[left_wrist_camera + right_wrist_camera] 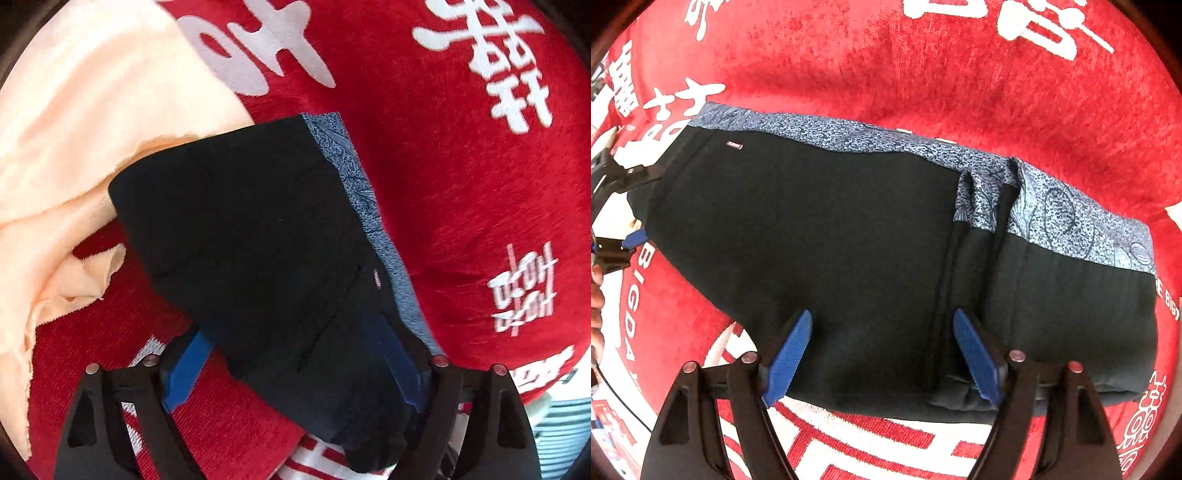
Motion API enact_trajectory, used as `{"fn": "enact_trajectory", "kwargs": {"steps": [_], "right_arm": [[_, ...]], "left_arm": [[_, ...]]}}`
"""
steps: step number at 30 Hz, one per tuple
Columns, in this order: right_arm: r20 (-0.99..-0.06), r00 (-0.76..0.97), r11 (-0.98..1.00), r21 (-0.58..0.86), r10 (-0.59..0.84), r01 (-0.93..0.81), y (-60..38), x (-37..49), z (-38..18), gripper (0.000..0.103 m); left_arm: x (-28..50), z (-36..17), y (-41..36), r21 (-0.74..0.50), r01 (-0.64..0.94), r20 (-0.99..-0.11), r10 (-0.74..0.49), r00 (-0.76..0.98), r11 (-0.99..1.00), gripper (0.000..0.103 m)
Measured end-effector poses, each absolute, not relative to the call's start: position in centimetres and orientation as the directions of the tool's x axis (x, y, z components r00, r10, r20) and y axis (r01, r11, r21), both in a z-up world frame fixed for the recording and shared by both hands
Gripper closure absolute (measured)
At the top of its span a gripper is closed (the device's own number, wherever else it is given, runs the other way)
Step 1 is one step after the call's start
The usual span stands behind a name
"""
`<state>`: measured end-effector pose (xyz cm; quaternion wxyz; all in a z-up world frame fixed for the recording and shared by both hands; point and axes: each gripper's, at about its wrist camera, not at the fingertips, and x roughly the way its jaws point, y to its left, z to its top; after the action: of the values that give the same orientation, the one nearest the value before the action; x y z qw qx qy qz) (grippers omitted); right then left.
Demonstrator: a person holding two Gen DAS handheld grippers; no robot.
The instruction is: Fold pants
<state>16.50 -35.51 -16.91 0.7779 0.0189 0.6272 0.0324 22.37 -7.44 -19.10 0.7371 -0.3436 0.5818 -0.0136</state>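
Left wrist view: left gripper (295,354) fingers stand apart, the folded black pants (251,229) lying between and ahead of them on the red cloth (461,184); pads' contact unclear. Right wrist view: right gripper (882,350) fingers apart, straddling the pants' (812,229) near edge, no clamp seen.

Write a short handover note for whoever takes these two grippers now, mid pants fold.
Left gripper: open, jaws straddling one end of the pants.
Right gripper: open, jaws over the near edge, pads not pressing.
Pants: folded into a black bundle with a blue patterned band along the far edge, lying on the red printed cloth.
A peach cloth lies beside it.
Left: check and tidy the fold.
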Motion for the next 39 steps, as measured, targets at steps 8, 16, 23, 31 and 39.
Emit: {"fn": "enact_trajectory", "kwargs": {"steps": [8, 16, 23, 31, 39], "right_arm": [[-0.963, 0.191, 0.978, 0.202, 0.19, 0.043, -37.6, 17.5, -15.0, 0.04], [-0.902, 0.136, 0.91, 0.414, 0.41, 0.004, -36.5, 24.6, -8.9, 0.019], [-0.818, -0.091, 0.813, 0.575, 0.568, -0.091, -27.4, 34.5, -7.4, 0.012], [-0.878, -0.369, 0.795, 0.448, 0.304, -0.41, -12.2, 37.6, -10.7, 0.012], [-0.858, -0.476, 0.793, 0.422, 0.192, -0.44, -10.9, 36.6, -15.3, 0.072]], "left_arm": [[22.9, -16.4, -9.8, -0.31, -0.27, -0.925, -0.224, 0.307, 0.912, 0.078], [22.0, -13.5, -15.8, 0.033, 0.014, -0.913, 0.024, 0.407, 0.999, 0.078], [21.6, -13.5, -18.1, 0.174, 0.096, -0.888, 0.114, 0.446, 0.98, 0.078], [21.6, -13.5, -19.1, 0.218, 0.091, -0.874, 0.153, 0.462, 0.972, 0.078], [21.5, -13.8, -19.3, 0.216, 0.089, -0.878, 0.153, 0.454, 0.972, 0.078]]}}
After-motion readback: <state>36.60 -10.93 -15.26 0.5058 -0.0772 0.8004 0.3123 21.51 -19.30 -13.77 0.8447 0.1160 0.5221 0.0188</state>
